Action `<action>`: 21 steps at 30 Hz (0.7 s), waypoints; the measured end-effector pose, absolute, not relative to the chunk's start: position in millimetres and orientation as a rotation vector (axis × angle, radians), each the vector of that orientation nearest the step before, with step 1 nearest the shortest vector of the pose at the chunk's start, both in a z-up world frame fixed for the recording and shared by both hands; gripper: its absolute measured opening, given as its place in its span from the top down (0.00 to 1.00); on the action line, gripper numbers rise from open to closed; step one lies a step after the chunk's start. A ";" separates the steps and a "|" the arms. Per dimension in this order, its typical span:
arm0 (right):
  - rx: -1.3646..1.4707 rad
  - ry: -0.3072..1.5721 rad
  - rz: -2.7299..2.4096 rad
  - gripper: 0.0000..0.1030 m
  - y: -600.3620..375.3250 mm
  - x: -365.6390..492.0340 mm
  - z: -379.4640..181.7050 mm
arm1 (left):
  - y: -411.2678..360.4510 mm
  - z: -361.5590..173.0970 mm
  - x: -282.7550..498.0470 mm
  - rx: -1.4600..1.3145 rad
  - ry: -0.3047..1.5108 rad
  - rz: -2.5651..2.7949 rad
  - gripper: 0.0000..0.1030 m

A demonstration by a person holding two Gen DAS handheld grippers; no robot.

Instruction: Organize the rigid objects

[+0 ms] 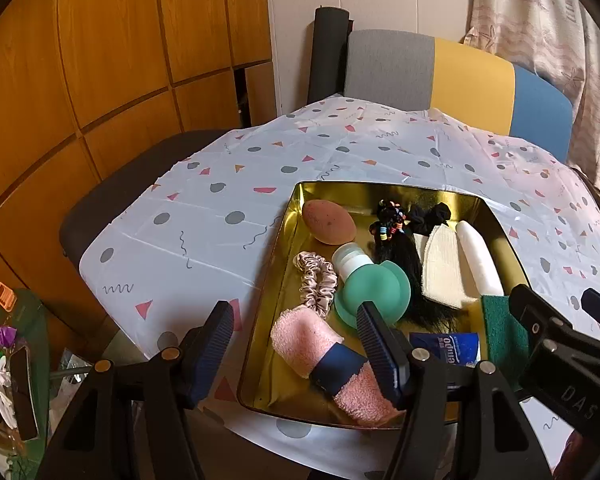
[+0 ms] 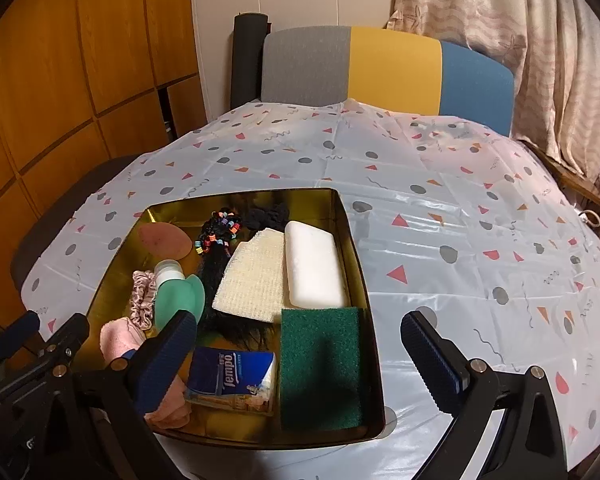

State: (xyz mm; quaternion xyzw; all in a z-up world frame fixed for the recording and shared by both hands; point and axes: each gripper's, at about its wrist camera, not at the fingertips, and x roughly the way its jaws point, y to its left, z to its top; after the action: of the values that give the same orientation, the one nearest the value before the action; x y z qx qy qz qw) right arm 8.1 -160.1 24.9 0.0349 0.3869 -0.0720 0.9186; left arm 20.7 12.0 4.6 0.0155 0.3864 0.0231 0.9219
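A gold metal tray sits on the patterned tablecloth. In it lie a pink sponge egg, a teal bottle with a white cap, a pink scrunchie, a rolled pink towel, black hair ties with beads, a beige cloth, a white block, a green scouring pad and a blue Tempo tissue pack. My left gripper is open and empty over the tray's near left corner. My right gripper is open and empty over the near right part.
A grey, yellow and blue chair back stands behind the table, with a dark roll beside it. Wooden cabinets are on the left and a curtain on the right. A cluttered green stand is at the lower left.
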 end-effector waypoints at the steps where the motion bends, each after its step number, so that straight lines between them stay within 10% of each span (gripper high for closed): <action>1: 0.068 0.797 -0.146 0.00 -159.5 7.9 24.0 | 11.9 4.8 20.5 0.033 0.792 0.049 0.37; 21: 0.064 0.816 -0.167 0.00 -163.0 9.2 16.1 | 8.7 5.7 18.8 0.070 0.794 0.060 0.37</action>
State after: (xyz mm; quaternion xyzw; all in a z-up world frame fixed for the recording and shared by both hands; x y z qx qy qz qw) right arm 9.2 -163.0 16.1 0.0313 0.3962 -0.0809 0.9141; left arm 18.8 8.7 5.7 0.0343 0.3867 0.0290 0.9211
